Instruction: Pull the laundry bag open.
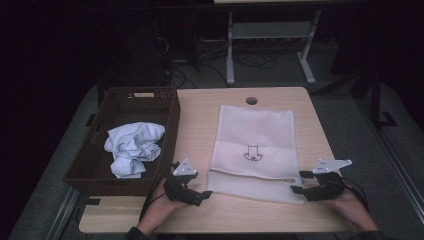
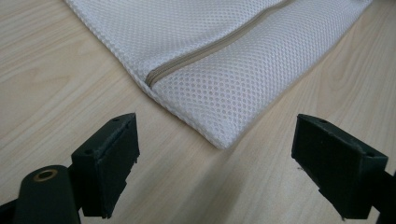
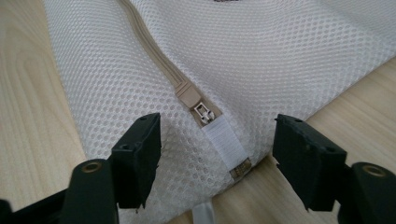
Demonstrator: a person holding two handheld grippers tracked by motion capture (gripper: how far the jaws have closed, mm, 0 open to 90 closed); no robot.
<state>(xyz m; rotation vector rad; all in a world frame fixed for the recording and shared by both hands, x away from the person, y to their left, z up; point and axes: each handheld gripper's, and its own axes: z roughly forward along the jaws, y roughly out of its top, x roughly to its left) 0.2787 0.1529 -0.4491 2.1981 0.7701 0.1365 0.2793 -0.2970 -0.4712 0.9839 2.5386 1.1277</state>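
Observation:
A white mesh laundry bag [image 1: 252, 145] lies flat on the wooden table [image 1: 197, 120], with a beige zipper [image 2: 205, 51] running near its front edge. My left gripper [image 1: 202, 195] rests open just off the bag's front left corner [image 2: 224, 137], and its jaws [image 2: 215, 158] touch nothing. At the bag's right end my right gripper [image 1: 299, 182] is open with its jaws on either side of the zipper slider [image 3: 204, 112] and a white tab [image 3: 226, 142]. The pads [image 3: 147, 149] stand clear of the mesh.
A dark wicker basket [image 1: 172, 120] sits on the table's left side with a crumpled pale blue cloth [image 1: 134, 147] inside. A cable hole [image 1: 251, 100] marks the far table edge. Bare wood runs along the front edge between my hands.

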